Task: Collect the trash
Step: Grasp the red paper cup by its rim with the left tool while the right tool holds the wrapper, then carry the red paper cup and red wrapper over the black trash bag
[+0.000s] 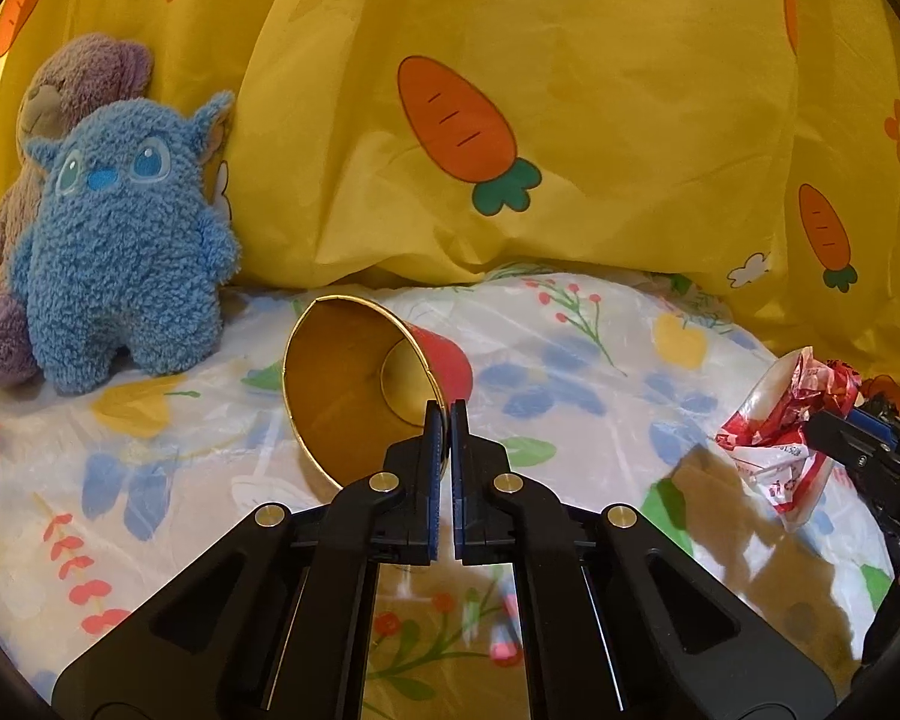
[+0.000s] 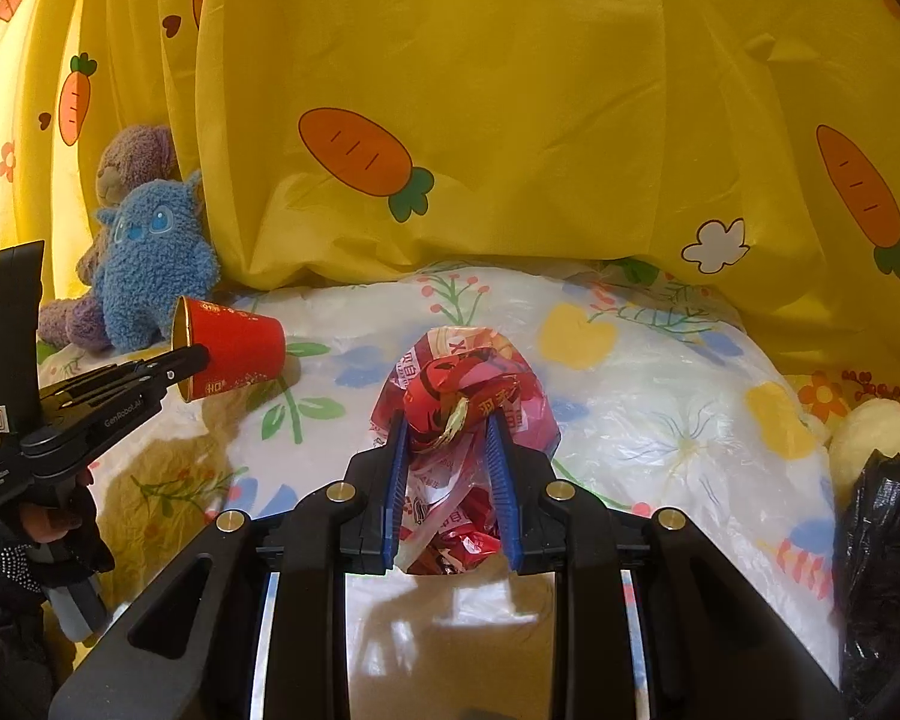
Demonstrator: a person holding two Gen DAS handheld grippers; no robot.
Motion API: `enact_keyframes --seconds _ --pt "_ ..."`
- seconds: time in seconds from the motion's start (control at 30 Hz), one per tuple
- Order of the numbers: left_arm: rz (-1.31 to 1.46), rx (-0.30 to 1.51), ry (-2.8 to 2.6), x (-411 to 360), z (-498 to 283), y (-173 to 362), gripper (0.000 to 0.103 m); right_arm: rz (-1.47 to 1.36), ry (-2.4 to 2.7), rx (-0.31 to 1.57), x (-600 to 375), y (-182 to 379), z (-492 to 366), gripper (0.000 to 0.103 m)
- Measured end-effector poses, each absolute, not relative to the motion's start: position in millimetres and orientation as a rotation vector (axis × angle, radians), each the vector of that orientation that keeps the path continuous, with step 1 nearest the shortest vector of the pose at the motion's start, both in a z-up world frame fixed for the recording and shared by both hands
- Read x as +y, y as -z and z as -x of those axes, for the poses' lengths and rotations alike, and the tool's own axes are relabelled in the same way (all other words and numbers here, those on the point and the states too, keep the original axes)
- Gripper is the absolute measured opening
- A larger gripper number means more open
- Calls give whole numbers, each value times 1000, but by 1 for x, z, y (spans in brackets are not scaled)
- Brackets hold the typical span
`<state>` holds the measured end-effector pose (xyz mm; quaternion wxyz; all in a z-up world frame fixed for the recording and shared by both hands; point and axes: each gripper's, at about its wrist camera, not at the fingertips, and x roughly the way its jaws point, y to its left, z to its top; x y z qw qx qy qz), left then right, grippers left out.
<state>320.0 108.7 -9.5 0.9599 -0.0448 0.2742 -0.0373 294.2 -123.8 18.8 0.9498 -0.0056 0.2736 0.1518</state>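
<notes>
Two pieces of trash are gripped, neither yet binned: the left tongs [image 1: 448, 405] are pinched nearly shut on the rim of the red paper cup [image 1: 366, 384], tilted over the bed [image 1: 570, 360]; the right tongs [image 2: 447, 423], partly open, are clamped on the crumpled wrapper [image 2: 468, 396]. A black bag [image 2: 882, 540] is seen at the right, plush toys [image 1: 126, 252] at the back left; nothing is seen blocking.

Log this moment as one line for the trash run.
left gripper: shut on red paper cup rim | right gripper: shut on crumpled wrapper | black bag: right, untouched
</notes>
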Motion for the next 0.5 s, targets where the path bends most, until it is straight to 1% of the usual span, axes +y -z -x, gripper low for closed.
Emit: enact_keyframes --seconds 0.27,0.5 --pt "-17 430 211 38 -261 -45 2 -17 -256 505 -167 -40 -242 26" --pt "-100 382 428 -63 -205 -62 2 -43 -132 465 -229 -54 -187 26"
